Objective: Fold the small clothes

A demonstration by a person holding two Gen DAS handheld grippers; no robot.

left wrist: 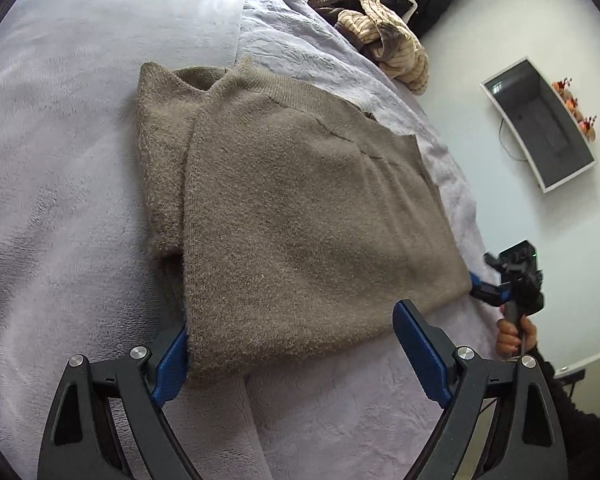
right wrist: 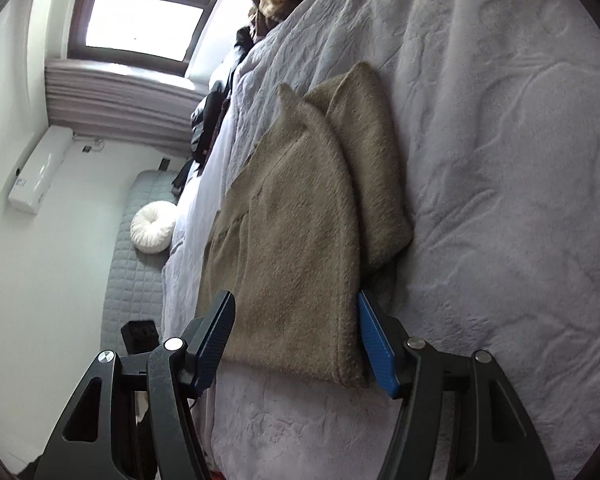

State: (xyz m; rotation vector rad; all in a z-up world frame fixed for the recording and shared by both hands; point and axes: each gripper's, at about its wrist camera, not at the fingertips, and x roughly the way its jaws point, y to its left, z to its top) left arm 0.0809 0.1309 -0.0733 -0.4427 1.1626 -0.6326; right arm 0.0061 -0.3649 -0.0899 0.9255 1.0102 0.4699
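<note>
Both tools, left tool (left wrist: 290, 354) and right tool (right wrist: 296, 340), gape wide, gripping nothing, straddling folded sweater's (left wrist: 300, 208) near hem; careless closing could snag fuzzy knit, dragging layers askew on bed (left wrist: 60, 200).

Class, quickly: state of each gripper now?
Left gripper: open, jaws astride the brown sweater's near edge.
Right gripper: open, jaws astride the same sweater's edge.

Black tongs (left wrist: 296, 354), blue pads (left wrist: 420, 354), silver screws (left wrist: 465, 353)

The left gripper (left wrist: 300, 350) has its jaws spread wide, nothing clamped between its blue pads (left wrist: 420, 354). The right gripper (right wrist: 296, 344) likewise stands wide open, its handle gripped by the person's right hand (left wrist: 514, 334).
</note>
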